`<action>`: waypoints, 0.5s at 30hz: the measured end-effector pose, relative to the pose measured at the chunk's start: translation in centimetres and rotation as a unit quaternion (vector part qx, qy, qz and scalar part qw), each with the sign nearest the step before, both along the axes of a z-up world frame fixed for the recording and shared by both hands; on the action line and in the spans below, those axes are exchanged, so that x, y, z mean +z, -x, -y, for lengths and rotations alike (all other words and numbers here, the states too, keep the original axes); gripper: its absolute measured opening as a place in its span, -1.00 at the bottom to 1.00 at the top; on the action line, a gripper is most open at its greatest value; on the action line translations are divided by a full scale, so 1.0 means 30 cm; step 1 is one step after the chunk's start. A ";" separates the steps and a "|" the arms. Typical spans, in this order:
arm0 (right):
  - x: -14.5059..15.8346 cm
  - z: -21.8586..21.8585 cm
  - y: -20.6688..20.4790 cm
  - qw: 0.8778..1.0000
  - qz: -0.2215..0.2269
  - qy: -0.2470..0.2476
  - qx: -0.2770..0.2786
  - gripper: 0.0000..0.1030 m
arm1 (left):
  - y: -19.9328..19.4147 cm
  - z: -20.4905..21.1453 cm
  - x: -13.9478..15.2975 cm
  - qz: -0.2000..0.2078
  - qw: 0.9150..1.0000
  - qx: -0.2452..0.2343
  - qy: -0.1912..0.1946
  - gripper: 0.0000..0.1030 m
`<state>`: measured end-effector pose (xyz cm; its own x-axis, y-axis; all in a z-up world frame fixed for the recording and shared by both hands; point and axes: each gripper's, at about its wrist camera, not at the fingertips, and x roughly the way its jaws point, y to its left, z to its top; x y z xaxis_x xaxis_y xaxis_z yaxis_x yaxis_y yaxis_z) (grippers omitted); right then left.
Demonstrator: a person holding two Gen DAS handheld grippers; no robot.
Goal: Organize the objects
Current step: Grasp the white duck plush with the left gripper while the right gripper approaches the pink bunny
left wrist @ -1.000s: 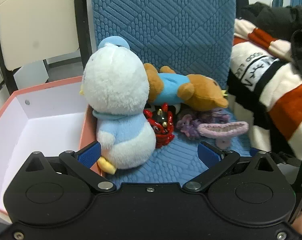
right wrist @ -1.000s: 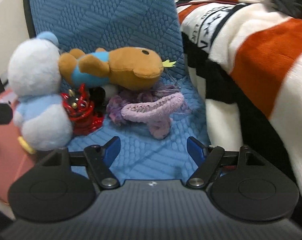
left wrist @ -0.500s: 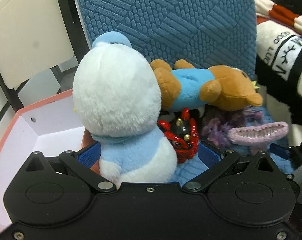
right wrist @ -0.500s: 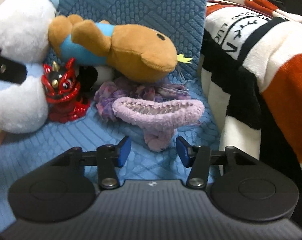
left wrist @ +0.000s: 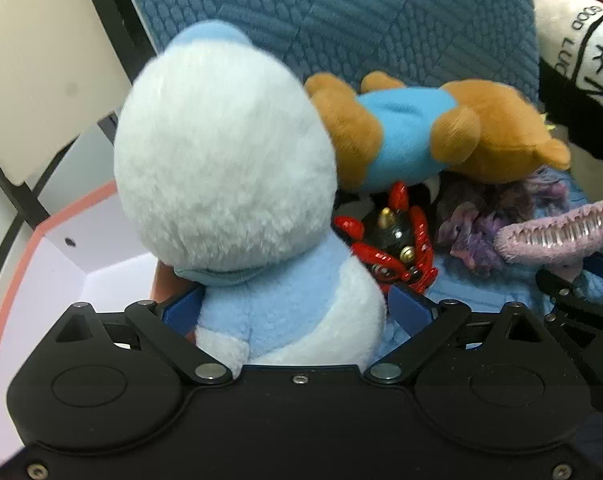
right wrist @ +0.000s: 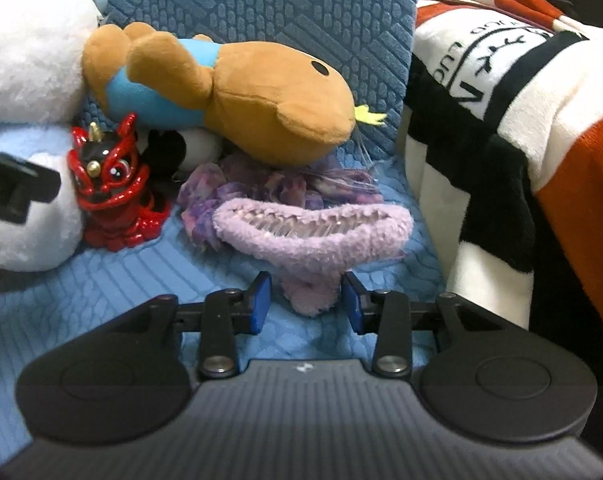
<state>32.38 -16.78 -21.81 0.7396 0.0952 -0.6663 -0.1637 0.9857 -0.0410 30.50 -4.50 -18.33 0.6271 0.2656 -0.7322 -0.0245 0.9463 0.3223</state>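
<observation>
Right wrist: purple hair claw (right wrist: pixel 313 236) stem between closing gripper (right wrist: pixel 306 304) pads.

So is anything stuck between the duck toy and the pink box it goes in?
Nothing visible. The white duck plush sits right beside the open pink box, with only the box's wall between them. The left tool already straddles the duck's body.

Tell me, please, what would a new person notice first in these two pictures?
First the big white and light-blue plush duck, sitting on the blue seat between the pads of the left claw, whose jaws have just been closing, with a pink-rimmed box beside it. Next the brown plush bear lying across the seat, above a red lion figurine. The right claw, also just closing, straddles the stem of a fuzzy purple hair clip.
</observation>
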 end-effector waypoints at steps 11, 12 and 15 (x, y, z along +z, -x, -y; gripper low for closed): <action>0.002 0.005 -0.017 1.000 -0.006 -0.006 -0.006 -0.34 | 0.028 -0.030 -0.006 0.011 1.000 0.003 0.021 0.60; 0.006 0.004 -0.015 1.000 -0.005 -0.009 -0.005 -0.34 | 0.037 -0.028 0.000 0.011 1.000 0.001 0.022 0.58; 0.018 0.005 -0.007 1.000 -0.005 -0.014 -0.002 -0.35 | 0.064 -0.042 0.025 0.016 0.999 -0.001 0.037 0.49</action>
<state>32.60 -16.93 -21.27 0.7327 0.1114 -0.6714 -0.1605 0.9870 -0.0114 28.57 -3.25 -17.59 0.6512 0.2103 -0.7291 -0.0324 0.9676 0.2502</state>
